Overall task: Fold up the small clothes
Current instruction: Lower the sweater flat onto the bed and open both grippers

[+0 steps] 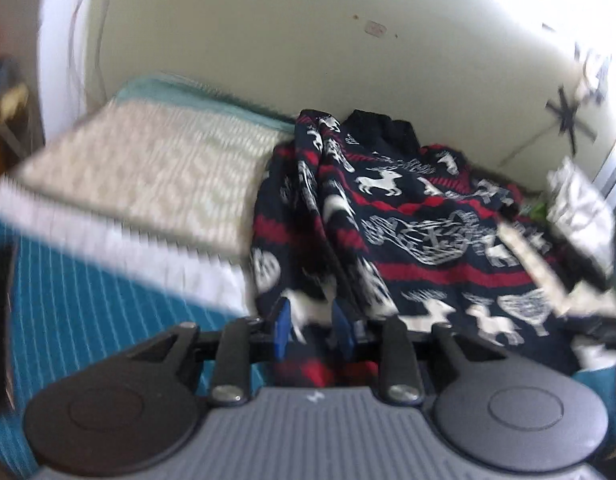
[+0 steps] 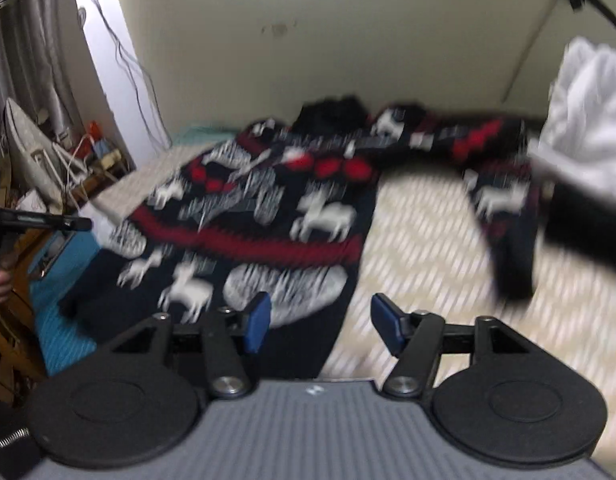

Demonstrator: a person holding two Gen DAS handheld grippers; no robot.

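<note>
your left hand-held gripper (image 1: 313, 330) sits low in the frame, its blue pads a narrow gap apart with sweater fabric showing between them; blur hides whether they pinch it. your right hand-held gripper (image 2: 321, 326) stands clearly open and holds nothing, hanging over the sweater's right edge. the dark reindeer sweater (image 2: 264, 216) lies spread on the pale patterned bedcover (image 2: 427, 248), filling the frame's centre, one sleeve trailing toward the upper right.
</note>
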